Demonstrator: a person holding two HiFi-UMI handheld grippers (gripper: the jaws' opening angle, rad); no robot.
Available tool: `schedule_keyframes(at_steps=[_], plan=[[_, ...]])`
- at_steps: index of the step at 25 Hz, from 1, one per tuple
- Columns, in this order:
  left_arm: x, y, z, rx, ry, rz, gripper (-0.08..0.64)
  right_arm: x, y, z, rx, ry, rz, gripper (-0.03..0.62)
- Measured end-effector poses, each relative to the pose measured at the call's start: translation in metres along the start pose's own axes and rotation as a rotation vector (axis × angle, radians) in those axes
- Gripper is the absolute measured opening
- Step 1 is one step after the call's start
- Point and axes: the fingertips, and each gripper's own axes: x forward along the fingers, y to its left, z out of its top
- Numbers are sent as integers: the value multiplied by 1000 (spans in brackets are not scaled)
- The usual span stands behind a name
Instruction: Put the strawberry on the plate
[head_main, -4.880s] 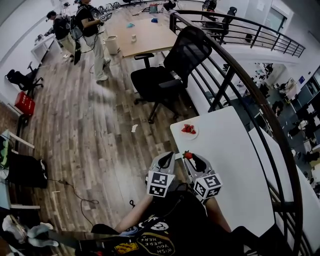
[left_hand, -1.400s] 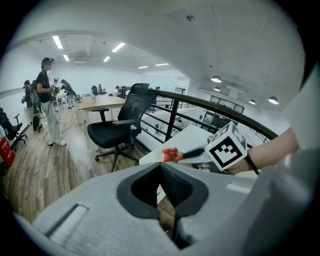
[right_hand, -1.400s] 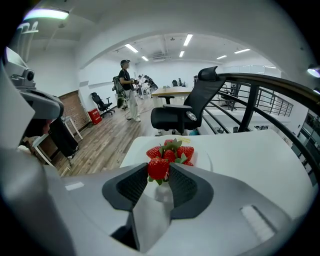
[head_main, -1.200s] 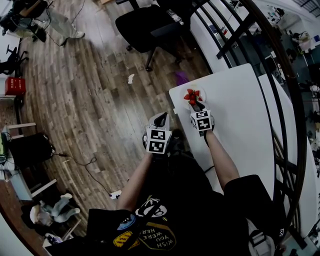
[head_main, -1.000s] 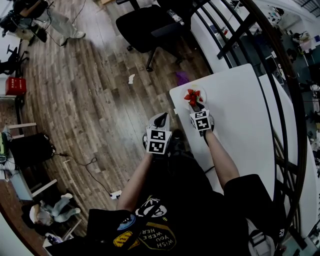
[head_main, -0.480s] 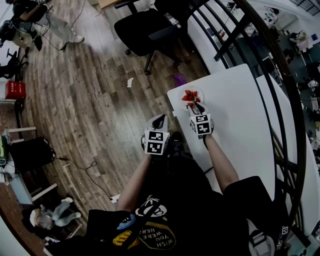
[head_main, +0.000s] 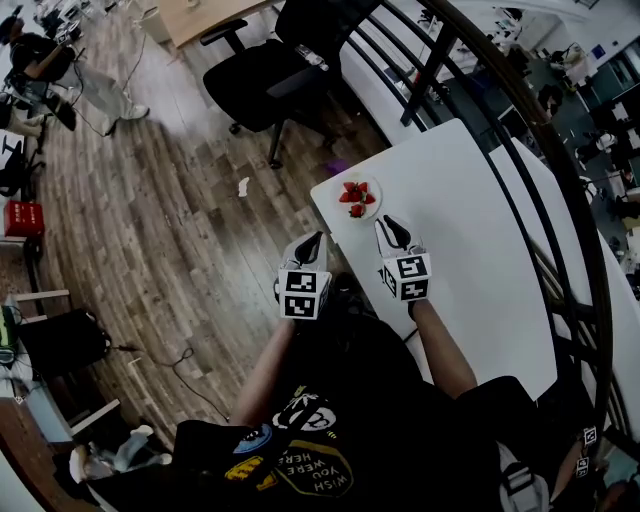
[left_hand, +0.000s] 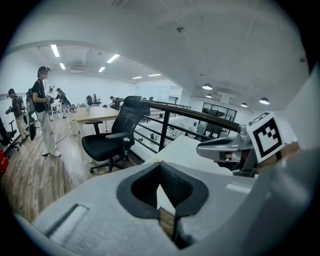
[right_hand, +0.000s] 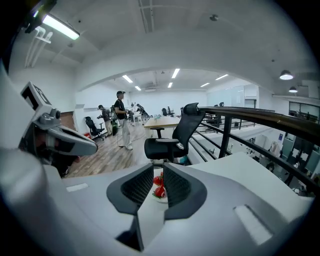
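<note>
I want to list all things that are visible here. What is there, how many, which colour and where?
Table: one, white, right of centre.
Plate: one, white, at the table's far left corner.
Strawberries: several, red, on the plate.
Office chair: one, black, on the floor beyond the table.
Railing: one, black, curving over the table's right side.
Left gripper: one, grey, shut and empty, beside the table's left edge.
Right gripper: one, grey, above the table, short of the plate; jaws have just been closing, apart, nothing between.
</note>
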Motion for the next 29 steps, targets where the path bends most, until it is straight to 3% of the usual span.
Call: schedule_keyframes(at_steps=[4, 10, 18, 29], plan=[[-13, -19, 5, 13, -31, -11, 5, -54, 0, 3, 39, -50, -43, 3], [-27, -48, 17, 71, -73, -26, 5, -99, 3, 2, 63, -84, -42, 3], [-49, -66, 49, 102, -152, -29, 5, -114, 2, 27, 68, -151, -30, 3], [-43, -70, 48, 97, -152, -40, 5, -114, 8, 26, 72, -147, -16, 3]])
